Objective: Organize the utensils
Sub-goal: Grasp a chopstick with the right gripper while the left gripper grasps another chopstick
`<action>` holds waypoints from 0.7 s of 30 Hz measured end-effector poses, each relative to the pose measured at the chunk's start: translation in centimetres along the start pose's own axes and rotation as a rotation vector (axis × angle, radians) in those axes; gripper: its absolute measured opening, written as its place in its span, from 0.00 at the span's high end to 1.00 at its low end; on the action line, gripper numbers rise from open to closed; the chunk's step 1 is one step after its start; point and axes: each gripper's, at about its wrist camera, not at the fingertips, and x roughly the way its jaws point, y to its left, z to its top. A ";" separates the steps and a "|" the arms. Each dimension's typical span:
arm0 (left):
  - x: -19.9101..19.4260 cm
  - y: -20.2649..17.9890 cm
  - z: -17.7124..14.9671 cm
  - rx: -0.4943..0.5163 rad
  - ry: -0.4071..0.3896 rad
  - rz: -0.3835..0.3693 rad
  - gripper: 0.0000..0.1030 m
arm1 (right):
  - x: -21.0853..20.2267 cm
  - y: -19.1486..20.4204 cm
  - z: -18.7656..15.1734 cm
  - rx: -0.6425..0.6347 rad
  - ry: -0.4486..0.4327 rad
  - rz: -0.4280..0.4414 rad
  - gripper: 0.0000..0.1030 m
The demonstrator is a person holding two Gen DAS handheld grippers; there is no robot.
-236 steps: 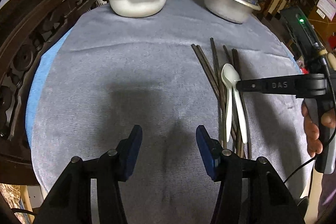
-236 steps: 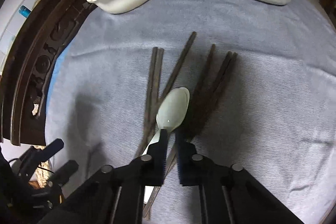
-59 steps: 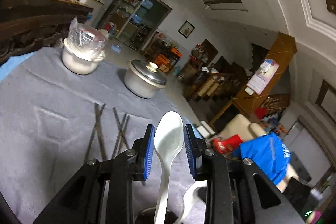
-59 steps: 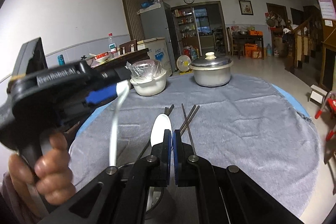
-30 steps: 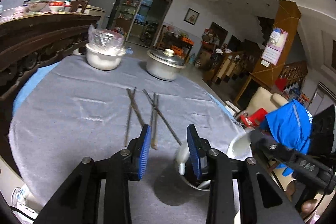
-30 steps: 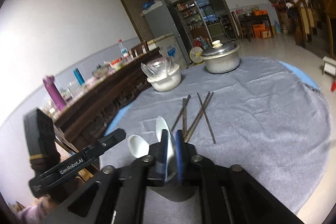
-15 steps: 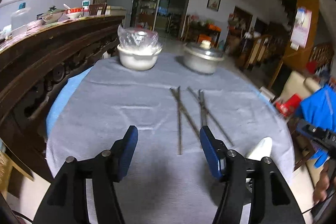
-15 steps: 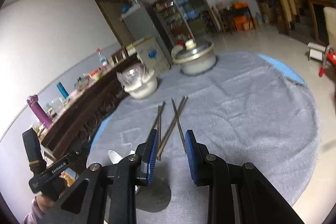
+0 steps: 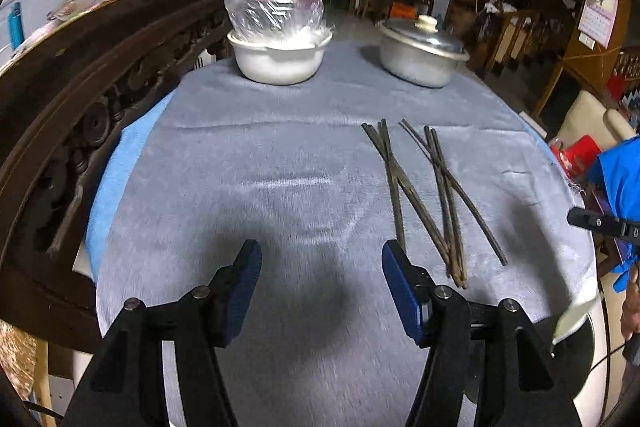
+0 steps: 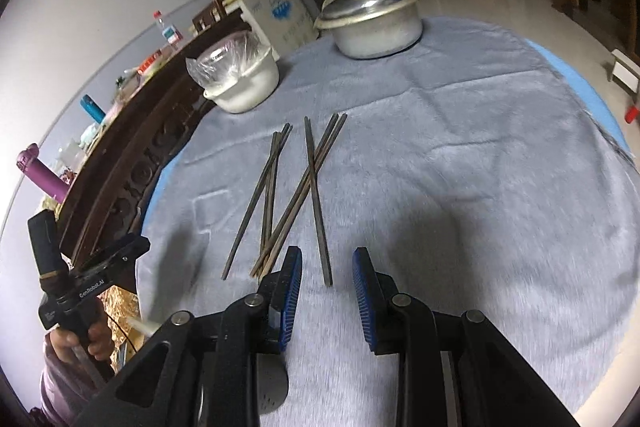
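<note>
Chopsticks [image 9: 424,195], slim dark sticks, crisscrossed on fuzzy grey cloth [image 9: 280,163].

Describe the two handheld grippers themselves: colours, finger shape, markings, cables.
Both are black plastic frames with silver pivot bolts. The left gripper and right gripper carry flat blue ribbed pads. The left's side shows white "GenRobot.AI" lettering and a thin black cable. A purple sleeve shows below it.
</note>
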 end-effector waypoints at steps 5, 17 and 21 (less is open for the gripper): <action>3.0 0.8 2.4 -0.011 0.058 -0.032 0.38 | 3.4 0.2 4.2 -0.007 0.063 0.033 0.72; 9.9 0.4 7.4 -0.035 0.153 -0.114 0.38 | 13.3 3.2 11.6 -0.083 0.156 0.069 0.73; 11.3 0.3 8.0 -0.032 0.175 -0.126 0.38 | 16.9 4.2 13.0 -0.102 0.184 0.058 0.74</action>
